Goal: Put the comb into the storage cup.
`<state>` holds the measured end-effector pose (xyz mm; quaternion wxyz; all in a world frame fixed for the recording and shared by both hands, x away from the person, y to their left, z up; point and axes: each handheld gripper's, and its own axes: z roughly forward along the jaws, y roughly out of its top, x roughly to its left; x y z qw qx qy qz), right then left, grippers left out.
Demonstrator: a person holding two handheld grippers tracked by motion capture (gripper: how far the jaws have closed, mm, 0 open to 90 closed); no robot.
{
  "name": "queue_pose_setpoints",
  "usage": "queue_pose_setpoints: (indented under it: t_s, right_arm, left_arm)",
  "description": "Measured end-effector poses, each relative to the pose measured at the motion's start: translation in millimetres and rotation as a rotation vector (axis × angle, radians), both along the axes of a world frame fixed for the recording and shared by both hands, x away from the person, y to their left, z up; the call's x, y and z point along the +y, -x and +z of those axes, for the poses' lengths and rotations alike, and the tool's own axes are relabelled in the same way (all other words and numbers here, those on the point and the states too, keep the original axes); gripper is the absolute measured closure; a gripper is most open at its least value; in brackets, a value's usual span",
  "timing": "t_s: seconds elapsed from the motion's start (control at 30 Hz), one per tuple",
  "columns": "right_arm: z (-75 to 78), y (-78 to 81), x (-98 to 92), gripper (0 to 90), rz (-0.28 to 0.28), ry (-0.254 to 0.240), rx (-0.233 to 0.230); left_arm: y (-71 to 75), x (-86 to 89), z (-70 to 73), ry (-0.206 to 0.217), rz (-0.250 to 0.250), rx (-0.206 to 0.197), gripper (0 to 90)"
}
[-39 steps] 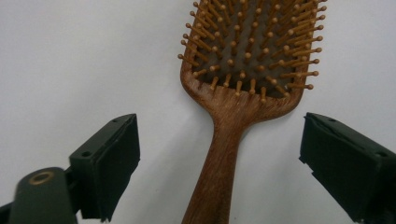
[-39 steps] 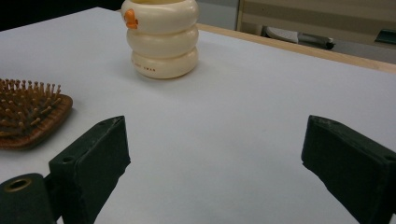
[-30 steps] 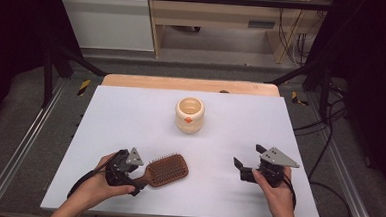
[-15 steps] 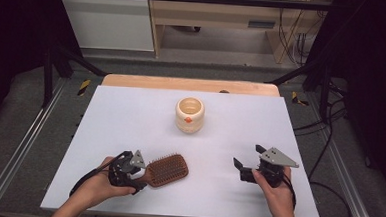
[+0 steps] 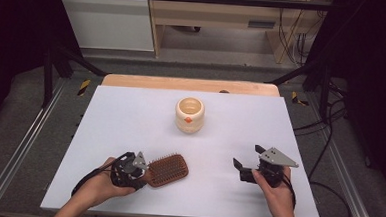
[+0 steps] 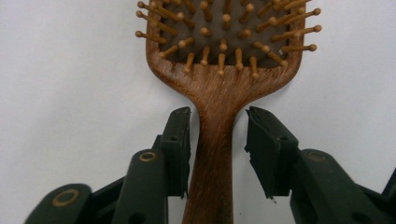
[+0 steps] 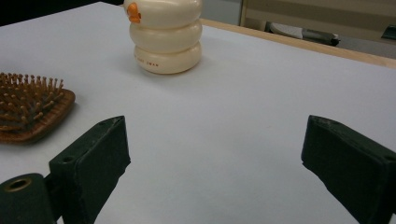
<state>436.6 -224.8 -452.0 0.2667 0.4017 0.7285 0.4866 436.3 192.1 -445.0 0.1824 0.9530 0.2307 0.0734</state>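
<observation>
A white worktop (image 5: 130,115) with a wooden strip along its far edge stands between dark curtains and metal rails, pale cabinets behind it. On it, toward the far middle, sits a cream ribbed jar (image 5: 189,115) with an orange mark, open at the top. Nearer, at the left, a wooden hairbrush (image 5: 167,170) lies flat, bristles up, its handle toward the person. The left claw (image 5: 140,170) straddles that handle; its jaws have just been closing, one pad (image 6: 180,140) just at the wood, the other a sliver away, so not yet clenched. The right claw (image 5: 243,163) rests well apart at the right, jaws spread wide over bare worktop.
</observation>
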Motion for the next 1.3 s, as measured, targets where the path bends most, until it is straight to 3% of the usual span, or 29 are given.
queue_pose_setpoints:
  t_s: [0.67, 0.87, 1.3]
  right_arm:
    - [-0.5, -0.2, 0.4, 7.9, 0.005, 0.003, 0.005]
    - [-0.7, -0.2, 0.8, 7.9, 0.006, 0.003, 0.006]
    - [-1.1, -0.1, 1.8, 7.9, 0.012, 0.008, 0.011]
  left_arm:
    - [0.8, -5.0, -2.5, -0.043, -0.013, 0.021, 67.7]
    - [2.2, -10.9, -2.1, -0.083, -0.010, 0.012, 68.6]
    - [2.8, -15.2, -1.5, -0.100, 0.044, 0.037, 72.3]
